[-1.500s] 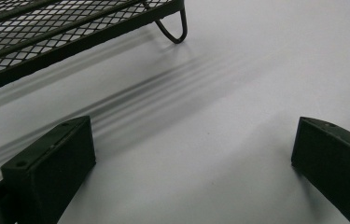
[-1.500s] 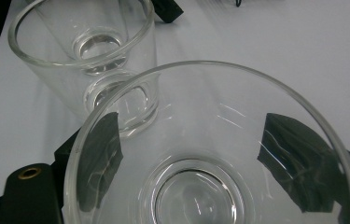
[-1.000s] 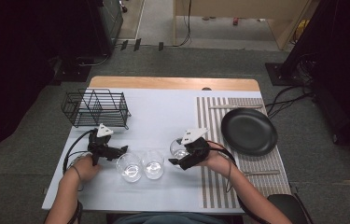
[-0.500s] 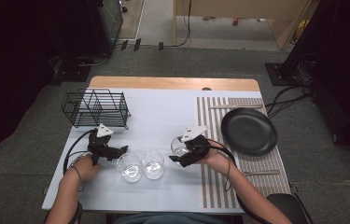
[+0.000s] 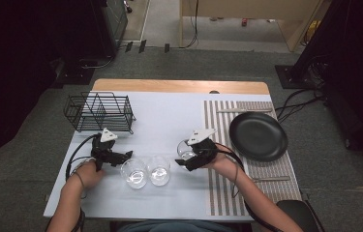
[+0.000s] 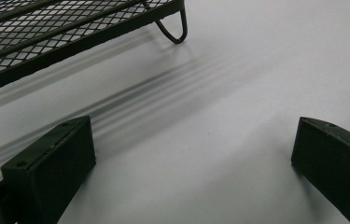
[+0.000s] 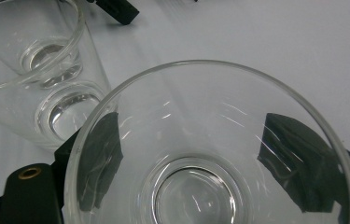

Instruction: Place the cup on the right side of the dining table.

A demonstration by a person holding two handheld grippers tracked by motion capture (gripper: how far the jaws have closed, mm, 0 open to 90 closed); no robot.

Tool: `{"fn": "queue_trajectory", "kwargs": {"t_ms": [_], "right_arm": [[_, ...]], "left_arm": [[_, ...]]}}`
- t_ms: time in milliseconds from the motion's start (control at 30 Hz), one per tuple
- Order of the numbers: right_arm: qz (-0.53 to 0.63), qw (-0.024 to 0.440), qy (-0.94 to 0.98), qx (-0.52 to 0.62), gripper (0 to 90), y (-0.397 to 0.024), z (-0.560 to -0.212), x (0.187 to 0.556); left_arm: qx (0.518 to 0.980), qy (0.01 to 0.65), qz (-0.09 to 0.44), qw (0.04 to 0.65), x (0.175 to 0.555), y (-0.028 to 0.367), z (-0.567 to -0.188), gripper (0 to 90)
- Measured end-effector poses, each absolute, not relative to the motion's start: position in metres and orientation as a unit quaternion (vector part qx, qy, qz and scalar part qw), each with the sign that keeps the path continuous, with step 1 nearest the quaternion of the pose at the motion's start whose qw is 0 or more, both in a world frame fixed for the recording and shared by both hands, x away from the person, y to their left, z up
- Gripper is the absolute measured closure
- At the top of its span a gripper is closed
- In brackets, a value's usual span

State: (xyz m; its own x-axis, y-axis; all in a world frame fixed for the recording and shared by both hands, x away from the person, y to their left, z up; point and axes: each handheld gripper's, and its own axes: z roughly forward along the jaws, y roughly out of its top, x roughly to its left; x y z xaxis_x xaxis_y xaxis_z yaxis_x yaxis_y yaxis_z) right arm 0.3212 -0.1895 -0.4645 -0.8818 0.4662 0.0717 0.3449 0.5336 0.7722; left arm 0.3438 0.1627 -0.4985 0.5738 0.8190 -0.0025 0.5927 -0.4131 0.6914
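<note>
Three clear glasses stand near the table's front. In the high view my right gripper (image 5: 185, 158) is shut on the rightmost glass (image 5: 184, 149). The right gripper view looks down into that glass (image 7: 200, 116), with the dark jaws of my right gripper (image 7: 196, 158) pressed against its two sides. The other two glasses (image 5: 133, 172) (image 5: 158, 169) stand side by side to its left, and also appear at the upper left as glasses (image 7: 46, 65). My left gripper (image 5: 123, 155) lies just left of them, open. In its own view the left gripper (image 6: 191, 140) has only bare white tabletop between its jaws.
A black wire rack (image 5: 99, 112) (image 6: 46, 37) stands at the back left. A black plate (image 5: 258, 135) lies on a striped mat (image 5: 222, 188) at the right, with cutlery (image 5: 234, 110) behind it and more cutlery (image 5: 271, 179) in front. The white table surface (image 5: 164, 121) spans the middle.
</note>
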Motion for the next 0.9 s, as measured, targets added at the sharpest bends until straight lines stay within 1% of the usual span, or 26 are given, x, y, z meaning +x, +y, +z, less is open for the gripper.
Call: {"fn": "queue_trajectory", "kwargs": {"t_ms": [433, 600, 900], "right_arm": [[0.422, 0.074, 0.870, 0.243, 18.8, -0.1887, -0.4635, 0.3248], [0.423, 0.089, 0.867, 0.248, 18.8, -0.1877, -0.4631, 0.3267], [0.424, 0.089, 0.862, 0.263, 18.8, -0.1882, -0.4637, 0.3309]], "left_arm": [[0.823, 0.429, 0.171, 0.331, 0.3437, 0.1627, -0.4985, 0.0], [0.823, 0.429, 0.171, 0.331, 0.3437, 0.1627, -0.4986, 0.0], [0.823, 0.429, 0.171, 0.331, 0.3437, 0.1627, -0.4986, 0.0]]}}
